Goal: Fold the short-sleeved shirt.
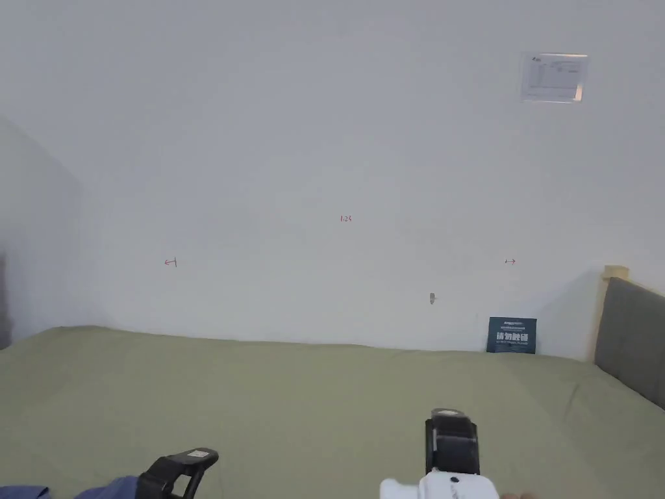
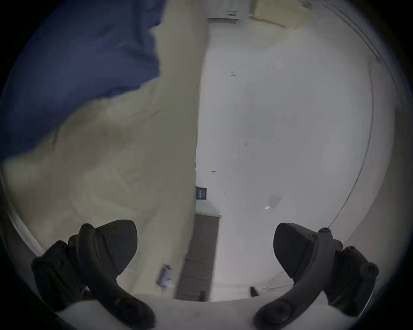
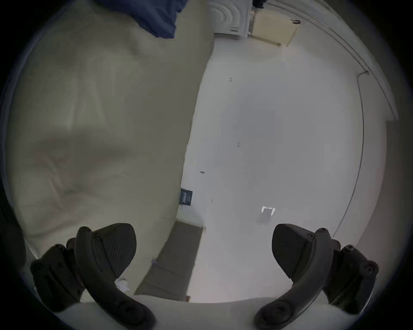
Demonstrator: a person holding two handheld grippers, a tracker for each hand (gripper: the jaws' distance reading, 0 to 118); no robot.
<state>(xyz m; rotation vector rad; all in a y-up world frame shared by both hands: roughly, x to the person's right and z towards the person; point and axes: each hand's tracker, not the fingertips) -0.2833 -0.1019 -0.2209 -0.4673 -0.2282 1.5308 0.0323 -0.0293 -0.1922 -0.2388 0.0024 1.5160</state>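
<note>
Both my grippers hover over the green bed [image 1: 312, 390], jaws spread wide, nothing between them. My left gripper [image 2: 204, 250] sits near the blue short-sleeved shirt [image 2: 78, 67], which lies rumpled on the bed; my right gripper [image 3: 203, 250] is farther from it.

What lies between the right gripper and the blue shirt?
In the right gripper view, bare green sheet lies between the open right gripper and the shirt.
</note>
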